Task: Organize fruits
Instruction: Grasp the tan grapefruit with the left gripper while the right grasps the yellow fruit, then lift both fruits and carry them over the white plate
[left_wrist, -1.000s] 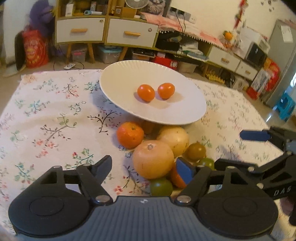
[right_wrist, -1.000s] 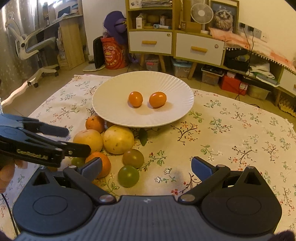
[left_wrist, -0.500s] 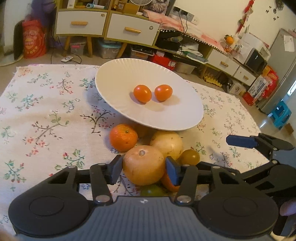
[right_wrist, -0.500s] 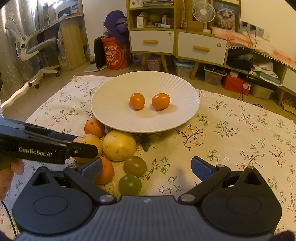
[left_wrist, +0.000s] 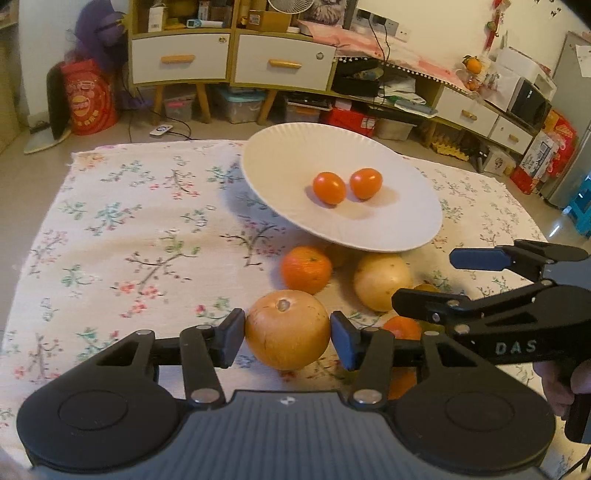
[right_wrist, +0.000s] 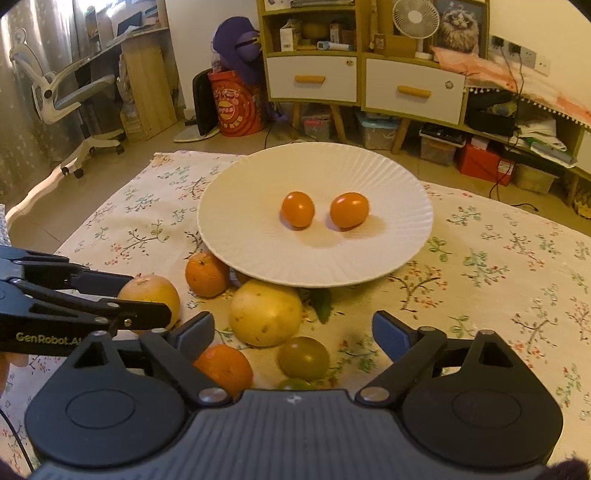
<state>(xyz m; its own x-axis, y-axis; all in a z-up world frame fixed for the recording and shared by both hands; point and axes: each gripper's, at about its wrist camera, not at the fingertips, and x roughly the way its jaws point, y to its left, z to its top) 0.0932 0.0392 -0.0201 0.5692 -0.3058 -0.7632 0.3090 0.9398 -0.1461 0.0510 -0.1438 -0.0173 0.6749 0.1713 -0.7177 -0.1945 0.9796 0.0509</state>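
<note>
My left gripper (left_wrist: 287, 336) is shut on a large tan-orange round fruit (left_wrist: 287, 329), held just above the cloth; it also shows in the right wrist view (right_wrist: 149, 292). A white plate (left_wrist: 388, 236) holds two small orange tomatoes (left_wrist: 329, 187) (left_wrist: 365, 183). Beside the plate lie an orange mandarin (left_wrist: 306, 268), a yellow round fruit (left_wrist: 381, 280) and another mandarin (left_wrist: 400, 326). My right gripper (right_wrist: 293, 334) is open and empty, above a mandarin (right_wrist: 223, 367) and a green-brown tomato (right_wrist: 303, 357). A second green tomato (right_wrist: 293, 384) is mostly hidden.
A floral cloth (left_wrist: 129, 240) covers the table. Its left and far edges drop to the floor. Cabinets with drawers (left_wrist: 229, 61) stand behind, and an office chair (right_wrist: 62, 99) at the far left.
My left gripper closed around the large tan-orange fruit and drew it back and left, away from the fruit pile. My right gripper moved slightly forward and stayed open.
</note>
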